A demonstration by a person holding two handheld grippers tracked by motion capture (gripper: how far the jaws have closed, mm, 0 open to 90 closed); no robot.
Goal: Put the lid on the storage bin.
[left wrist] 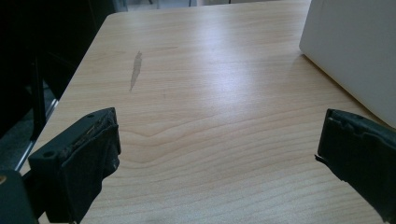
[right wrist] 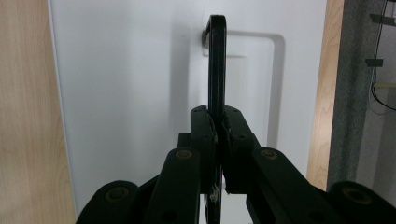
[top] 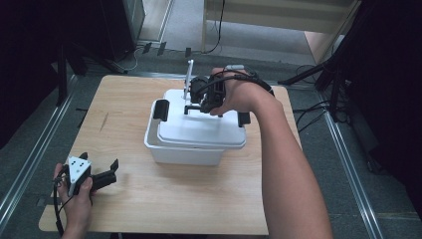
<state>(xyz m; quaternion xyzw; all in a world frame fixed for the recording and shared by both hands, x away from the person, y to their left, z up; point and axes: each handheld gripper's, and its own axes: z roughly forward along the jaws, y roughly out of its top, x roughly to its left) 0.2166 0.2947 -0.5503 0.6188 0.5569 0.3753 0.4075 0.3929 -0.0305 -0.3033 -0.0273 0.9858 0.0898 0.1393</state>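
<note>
A white plastic box [top: 181, 152] stands mid-table with its white lid [top: 199, 128] lying askew on top, shifted right so the box's left rim shows. The lid carries black latches [top: 160, 109] at its two ends. My right gripper [top: 203, 102] is over the lid, shut on the thin black handle [right wrist: 216, 60] that stands up from the lid [right wrist: 130, 93]; both jaws of the right gripper [right wrist: 218, 128] press its sides. My left gripper [top: 112, 172] rests at the table's near left, open and holding nothing. In its own view the left gripper [left wrist: 217, 149] faces bare wood beside the box wall [left wrist: 355, 46].
The wooden table [top: 129, 204] has a grey scuff mark [left wrist: 135, 70] on its left half. Metal floor rails, black stands and cables surround the table. The person's right forearm [top: 286, 169] crosses the table's right side.
</note>
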